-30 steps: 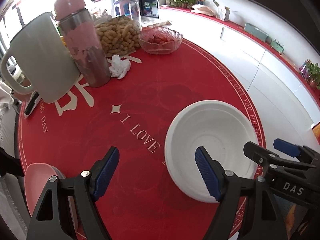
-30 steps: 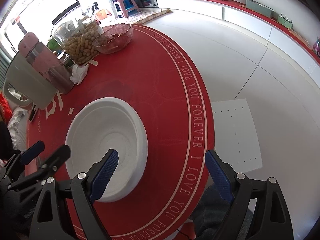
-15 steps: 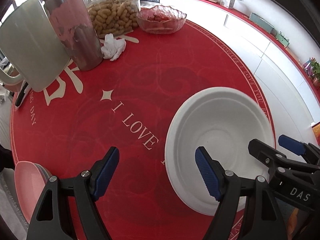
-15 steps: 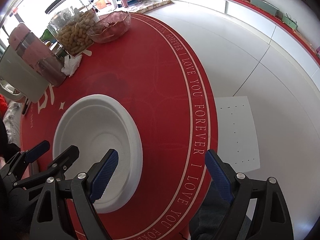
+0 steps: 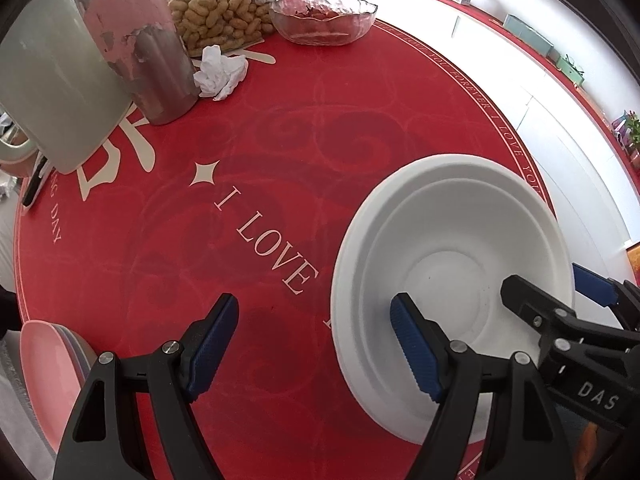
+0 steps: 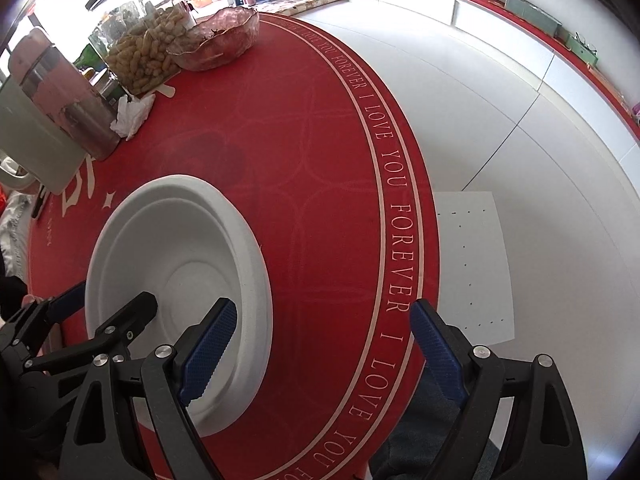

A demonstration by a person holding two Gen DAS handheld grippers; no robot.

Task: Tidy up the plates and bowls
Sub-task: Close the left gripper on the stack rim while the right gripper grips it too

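White round bowl (image 5: 448, 248), smooth and matte, on glossy red tablecloth (image 5: 280, 140) beneath left gripper (image 5: 316, 344) and right gripper (image 6: 324, 344), ribbed blue pads spread apart

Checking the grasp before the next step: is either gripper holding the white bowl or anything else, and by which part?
Nothing is held. The left gripper and right gripper are open, each straddling a side of the white bowl rim without clamping it.

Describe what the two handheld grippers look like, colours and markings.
Both look alike: the left gripper and right gripper have black angular plastic frames with triangular cut-outs and silver screw heads. Their fingers carry blue ribbed pads. The right gripper's body shows white "DAS" lettering in the left wrist view. No cables or sleeves are visible.
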